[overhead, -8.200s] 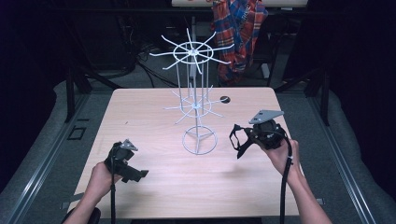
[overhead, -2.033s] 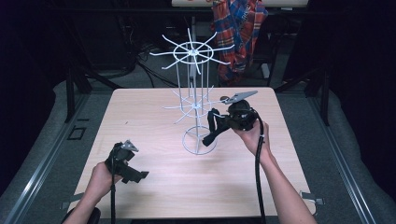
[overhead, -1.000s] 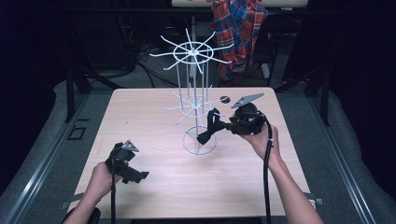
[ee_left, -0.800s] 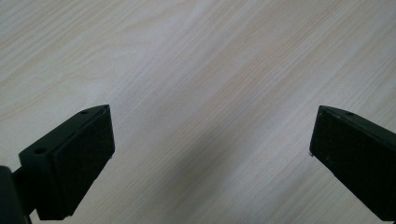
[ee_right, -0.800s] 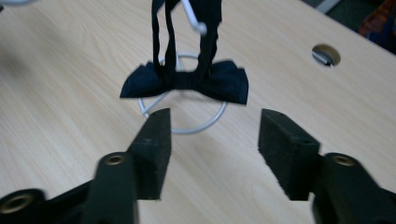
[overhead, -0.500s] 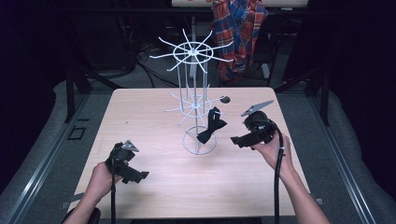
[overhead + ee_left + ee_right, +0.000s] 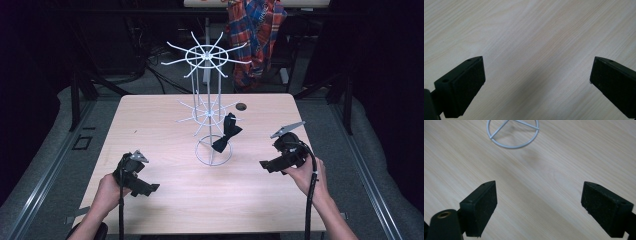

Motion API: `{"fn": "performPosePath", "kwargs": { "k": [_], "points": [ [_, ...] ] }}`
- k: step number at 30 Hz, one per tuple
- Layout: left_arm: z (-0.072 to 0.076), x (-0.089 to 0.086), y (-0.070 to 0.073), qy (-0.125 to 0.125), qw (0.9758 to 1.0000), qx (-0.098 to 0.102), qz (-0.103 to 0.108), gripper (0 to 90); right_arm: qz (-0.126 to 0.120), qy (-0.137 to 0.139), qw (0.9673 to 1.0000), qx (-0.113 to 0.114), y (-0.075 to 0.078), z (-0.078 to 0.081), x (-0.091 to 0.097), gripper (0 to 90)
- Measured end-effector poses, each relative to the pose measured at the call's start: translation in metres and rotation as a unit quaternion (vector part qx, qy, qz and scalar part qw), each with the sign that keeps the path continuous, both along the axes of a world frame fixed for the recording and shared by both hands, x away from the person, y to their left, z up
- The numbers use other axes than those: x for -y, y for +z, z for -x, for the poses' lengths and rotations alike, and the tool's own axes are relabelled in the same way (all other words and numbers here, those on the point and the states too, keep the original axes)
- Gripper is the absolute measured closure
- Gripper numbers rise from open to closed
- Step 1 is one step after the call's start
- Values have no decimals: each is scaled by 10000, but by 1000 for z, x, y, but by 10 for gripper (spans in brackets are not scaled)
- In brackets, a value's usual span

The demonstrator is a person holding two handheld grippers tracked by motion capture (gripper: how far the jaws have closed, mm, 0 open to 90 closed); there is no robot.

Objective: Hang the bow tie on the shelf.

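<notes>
Right gripper (image 7: pixel 264 164) withdrawn, jaws just opened (empty), bow tie (image 7: pixel 226 132) hanging on rack (image 7: pixel 210 110)

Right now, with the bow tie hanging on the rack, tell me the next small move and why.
Probably ease the right gripper further back toward the table's near edge and rest it. The black bow tie already hangs from the white wire rack's lower tier, and the right jaws, which have just been opening, stand wide with nothing between them, so nothing seems left to hold.

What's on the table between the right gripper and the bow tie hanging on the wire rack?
Bare wood: in the high view, nothing lies between the right gripper and the bow tie on the wire rack.
</notes>
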State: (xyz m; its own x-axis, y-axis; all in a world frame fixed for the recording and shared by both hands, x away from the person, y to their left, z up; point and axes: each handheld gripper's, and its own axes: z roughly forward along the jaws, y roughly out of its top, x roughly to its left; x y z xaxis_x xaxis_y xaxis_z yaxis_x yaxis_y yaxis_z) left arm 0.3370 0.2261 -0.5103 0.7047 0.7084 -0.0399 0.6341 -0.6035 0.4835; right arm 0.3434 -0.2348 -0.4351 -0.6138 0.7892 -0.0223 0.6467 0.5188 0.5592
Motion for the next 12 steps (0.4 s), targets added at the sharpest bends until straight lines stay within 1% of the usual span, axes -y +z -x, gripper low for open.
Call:
{"fn": "performPosePath", "kwargs": {
  "k": [1, 2, 3, 4, 5, 6, 7, 8, 9, 10, 12],
  "points": [
    [0, 0, 0, 0, 10000, -2, -6, 0, 7, -20, 10000, 46, -3, 3, 3, 109],
    [0, 0, 0, 1, 10000, -3, -6, 0, -25, -30, 10000, 39, -5, 4, 5, 103],
    [0, 0, 0, -13, 10000, 5, -19, 0, 23, -45, 10000, 2, -11, 7, 9, 90],
    [0, 0, 0, -13, 10000, 5, -19, 0, 23, -45, 10000, 2, -11, 7, 9, 90],
    [0, 1, 0, -24, 10000, 19, -36, 0, 136, -64, 9998, -94, -21, 9, 11, 86],
    [0, 1, 0, -24, 10000, 19, -36, 0, 136, -64, 9998, -94, -21, 9, 11, 86],
    [0, 2, 0, -27, 10000, 21, -32, 0, 194, -52, 9997, -131, -27, 9, 12, 85],
    [1, 2, 0, -23, 10000, 28, -43, 0, 281, -41, 9994, -182, -33, 10, 13, 82],
    [0, 2, 0, -30, 10000, 33, -52, 0, 421, -3, 9987, -277, -42, 10, 13, 78],
    [0, 2, 0, -30, 10000, 33, -52, 0, 421, -3, 9987, -277, -42, 10, 13, 78],
    [0, 2, 0, -41, 10000, 8, -57, 0, 530, 79, 9981, -302, -48, 8, 11, 89]
  ]
}}
